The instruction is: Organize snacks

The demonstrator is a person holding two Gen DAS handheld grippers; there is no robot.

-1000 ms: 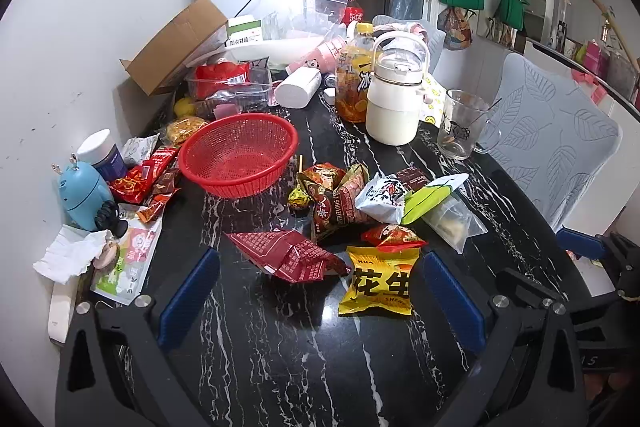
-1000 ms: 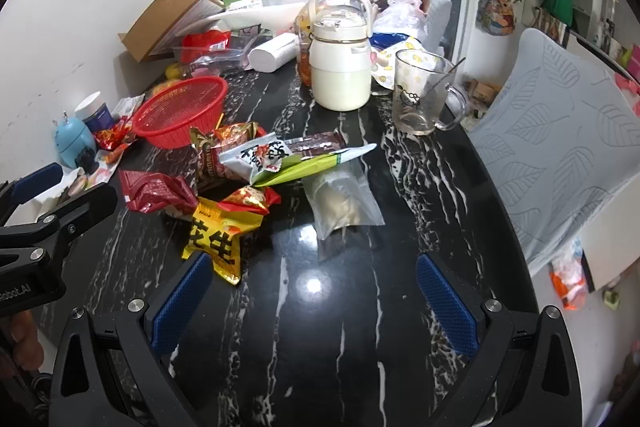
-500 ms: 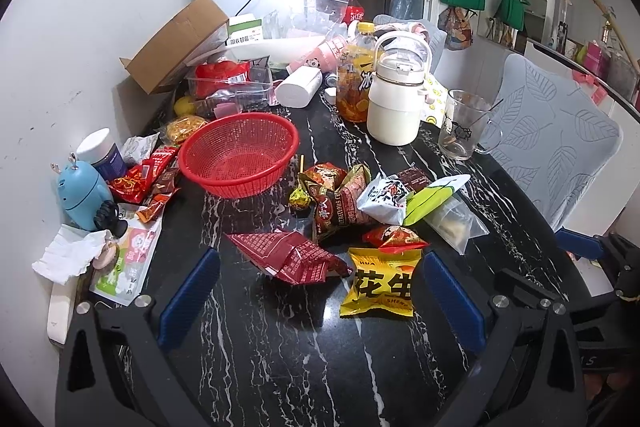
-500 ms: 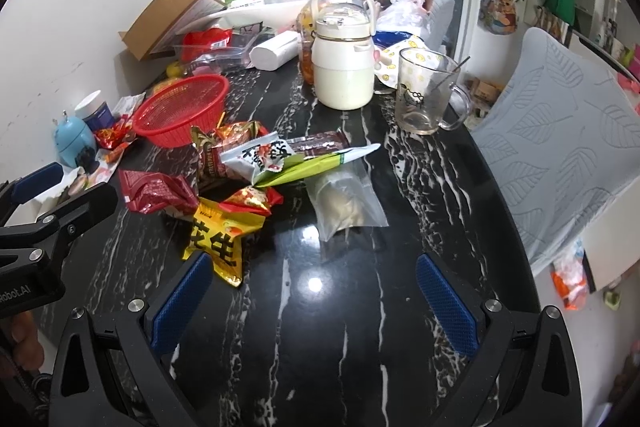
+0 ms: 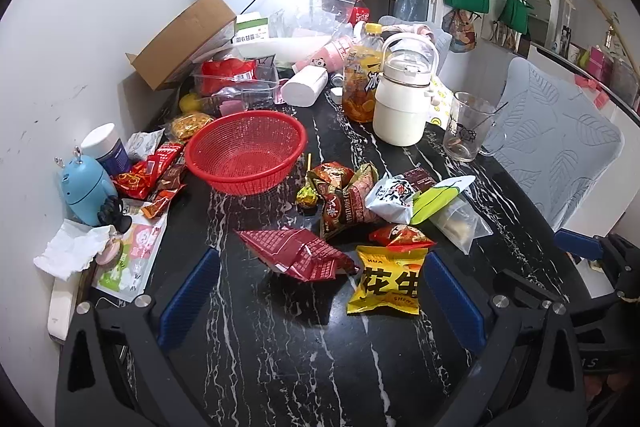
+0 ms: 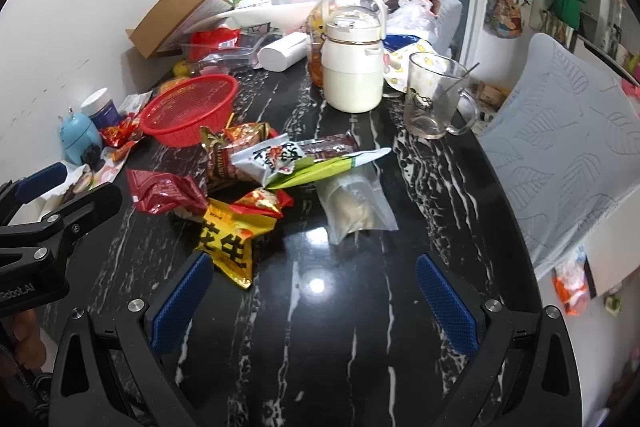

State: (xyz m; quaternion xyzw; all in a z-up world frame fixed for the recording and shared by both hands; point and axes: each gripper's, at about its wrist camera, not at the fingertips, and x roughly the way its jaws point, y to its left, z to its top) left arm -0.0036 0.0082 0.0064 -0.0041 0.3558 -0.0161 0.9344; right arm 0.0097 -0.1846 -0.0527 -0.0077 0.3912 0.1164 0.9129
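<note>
A: Next to nothing is seen to have shifted over the last second; the snacks [image 5: 360, 211] are left heaped mid-surface, the basket [image 5: 246, 151] beside them empty.

B: So sorting is judged not begun. The left gripper [image 5: 320, 291] is held wide open near the surface's front edge, nothing touched; the right gripper [image 6: 312, 303] likewise, empty.

Crumpled snack packets [image 5: 362, 211] lie heaped on the black marble table just beside an empty, upright red basket [image 5: 246, 151].

Bright indoor light, sharp pics.
Ceiling-lamp glare on glossy black surface [image 6: 320, 285]; heavy fisheye bend, dark vignette at corners.
</note>
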